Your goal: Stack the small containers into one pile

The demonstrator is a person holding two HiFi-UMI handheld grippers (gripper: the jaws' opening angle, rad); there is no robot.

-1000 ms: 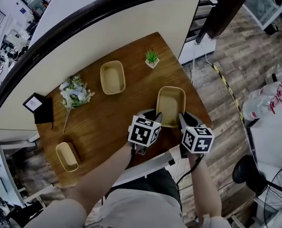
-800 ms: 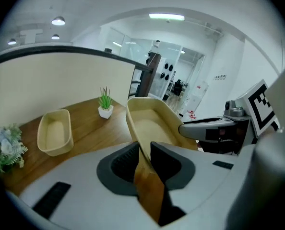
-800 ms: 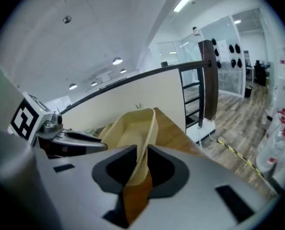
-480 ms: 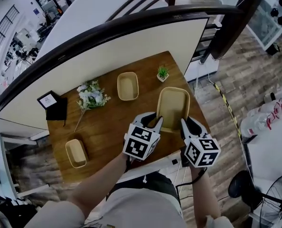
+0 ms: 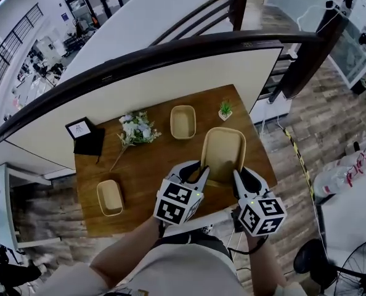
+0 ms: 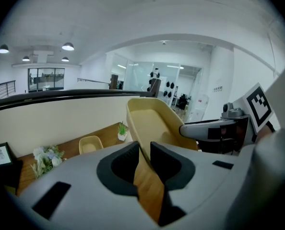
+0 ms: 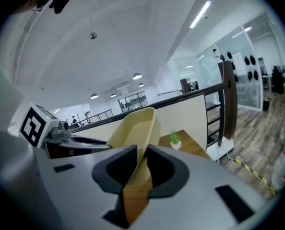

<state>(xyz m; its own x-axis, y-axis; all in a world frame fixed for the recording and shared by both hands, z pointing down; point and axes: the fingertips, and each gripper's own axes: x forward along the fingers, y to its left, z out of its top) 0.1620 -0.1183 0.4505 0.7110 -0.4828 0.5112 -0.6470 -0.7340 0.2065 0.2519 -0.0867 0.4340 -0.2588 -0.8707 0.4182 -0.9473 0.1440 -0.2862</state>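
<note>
Two claws shared one load in the head view: left claw (image 5: 198,168) and right claw (image 5: 237,174) each pinched a near corner of the large container (image 5: 223,153) above the worktop (image 5: 152,165). Uneven pulling could twist it loose, I judged. Left gripper view: the left claw (image 6: 143,150) clenched its rim. Right gripper view: the right claw (image 7: 141,159) likewise, with the container tilting away.

At the far edge of the wooden table (image 5: 146,165) a small potted plant (image 5: 225,110) stands near its right corner, a bunch of pale flowers (image 5: 135,130) lies toward its left, a black framed card (image 5: 82,132) sits at its far-left corner, and a dark handrail (image 5: 140,57) curves beyond it.
</note>
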